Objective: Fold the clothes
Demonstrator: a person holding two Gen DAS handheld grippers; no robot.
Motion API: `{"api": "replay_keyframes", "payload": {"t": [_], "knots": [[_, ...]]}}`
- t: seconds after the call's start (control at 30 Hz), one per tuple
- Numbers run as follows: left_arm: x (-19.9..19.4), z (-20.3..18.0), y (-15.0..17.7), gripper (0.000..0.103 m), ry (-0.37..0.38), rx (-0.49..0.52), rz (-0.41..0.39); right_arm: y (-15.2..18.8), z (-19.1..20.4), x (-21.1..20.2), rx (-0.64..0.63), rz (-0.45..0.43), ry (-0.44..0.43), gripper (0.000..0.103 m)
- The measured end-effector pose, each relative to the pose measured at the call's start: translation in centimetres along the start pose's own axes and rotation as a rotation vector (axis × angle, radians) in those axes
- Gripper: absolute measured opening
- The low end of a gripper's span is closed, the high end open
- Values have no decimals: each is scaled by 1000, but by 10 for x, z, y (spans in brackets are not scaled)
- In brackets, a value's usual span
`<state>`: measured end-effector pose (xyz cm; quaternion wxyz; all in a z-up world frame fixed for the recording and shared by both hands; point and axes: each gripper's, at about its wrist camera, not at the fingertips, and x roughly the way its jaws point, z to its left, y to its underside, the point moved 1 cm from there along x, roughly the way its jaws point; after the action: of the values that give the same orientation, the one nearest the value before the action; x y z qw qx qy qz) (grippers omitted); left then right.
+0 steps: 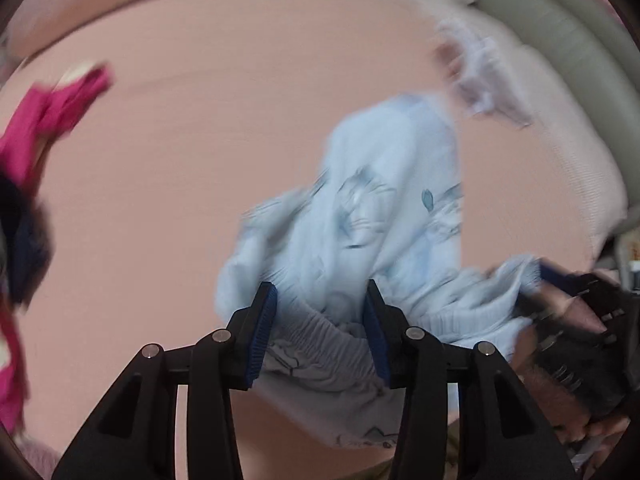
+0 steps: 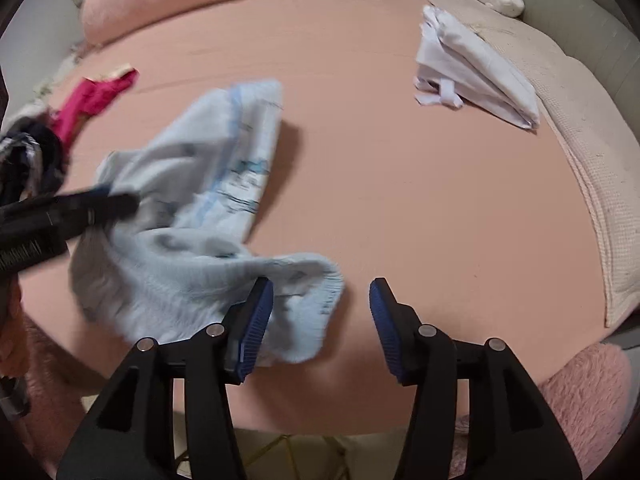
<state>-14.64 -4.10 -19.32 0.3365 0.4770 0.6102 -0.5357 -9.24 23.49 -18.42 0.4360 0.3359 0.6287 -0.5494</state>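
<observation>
Light blue printed shorts (image 1: 380, 216) lie crumpled on the pink bed sheet (image 1: 200, 160), and also show in the right wrist view (image 2: 192, 200). My left gripper (image 1: 322, 300) is open, its jaws standing wide on either side of the elastic waistband (image 1: 320, 336). It also shows at the left of the right wrist view (image 2: 120, 200). My right gripper (image 2: 322, 300) is open and empty, with a corner of the shorts lying just by its left finger. The right gripper's dark body shows blurred at the right of the left wrist view (image 1: 580, 320).
A folded white garment (image 2: 476, 68) lies at the far right of the bed. A magenta garment (image 2: 96, 96) and a dark garment (image 2: 36, 160) lie at the left. A pink pillow (image 2: 168, 4) is at the back. A beige blanket (image 2: 580, 128) covers the right edge.
</observation>
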Motion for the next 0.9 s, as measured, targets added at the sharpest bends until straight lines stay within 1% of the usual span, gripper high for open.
{"api": "replay_keyframes", "payload": {"t": [0.03, 0.1, 0.13, 0.17, 0.23, 0.33, 0.4, 0.43, 0.47, 0.5, 0.53, 0.57, 0.6, 0.63, 0.7, 0.73, 0.77, 0.8, 0.83, 0.87, 0.9], "knots": [[-4, 6, 6, 48, 11, -20, 2, 3, -1, 2, 3, 13, 8, 53], [-15, 19, 22, 49, 18, -53, 6, 8, -3, 7, 9, 40, 24, 58], [-22, 24, 30, 50, 29, -70, 0, 13, -5, 7, 16, 50, 9, 59], [-27, 28, 37, 50, 28, -82, 0, 16, -4, 5, 9, 53, 7, 61], [-36, 36, 50, 54, 18, -104, -1, 21, 0, 1, -9, 56, 10, 61], [-48, 45, 66, 56, 13, -124, -12, 20, 12, -17, -84, -7, 59, 60], [-61, 51, 73, 56, 17, -147, -57, 18, 17, -27, -103, -37, 72, 60], [-69, 55, 75, 56, 21, -163, -94, 16, 18, -32, -105, -50, 77, 60], [-76, 61, 76, 56, 21, -175, -129, 17, 19, -34, -104, -53, 59, 60], [-81, 67, 77, 56, 22, -185, -159, 17, 19, -35, -102, -53, 38, 56], [-82, 70, 76, 54, 31, -180, -172, 17, 20, -37, -100, -53, 16, 55], [-82, 67, 75, 52, 51, -162, -171, 16, 20, -32, -91, -15, -75, 55], [-81, 65, 73, 52, 71, -144, -171, 14, 20, -27, -82, 31, -179, 55], [-79, 61, 72, 52, 84, -124, -165, 17, 25, -20, -78, 65, -241, 55], [-67, 46, 72, 52, 86, -74, -138, 23, 35, -8, -72, 130, -348, 51], [-62, 38, 72, 52, 87, -49, -124, 25, 40, -7, -84, 120, -327, 48], [-56, 32, 72, 52, 72, -30, -103, 27, 44, -7, -98, 104, -292, 39], [-50, 32, 75, 53, 44, -31, -75, 27, 45, -11, -107, 81, -247, 33], [-47, 36, 79, 53, 49, -55, -58, 27, 46, -15, -116, 58, -200, 31], [-46, 42, 85, 55, 56, -85, -45, 24, 44, -18, -135, 27, -120, 31], [-46, 48, 90, 55, 37, -103, -32, 20, 41, -20, -156, -6, -35, 31]]}}
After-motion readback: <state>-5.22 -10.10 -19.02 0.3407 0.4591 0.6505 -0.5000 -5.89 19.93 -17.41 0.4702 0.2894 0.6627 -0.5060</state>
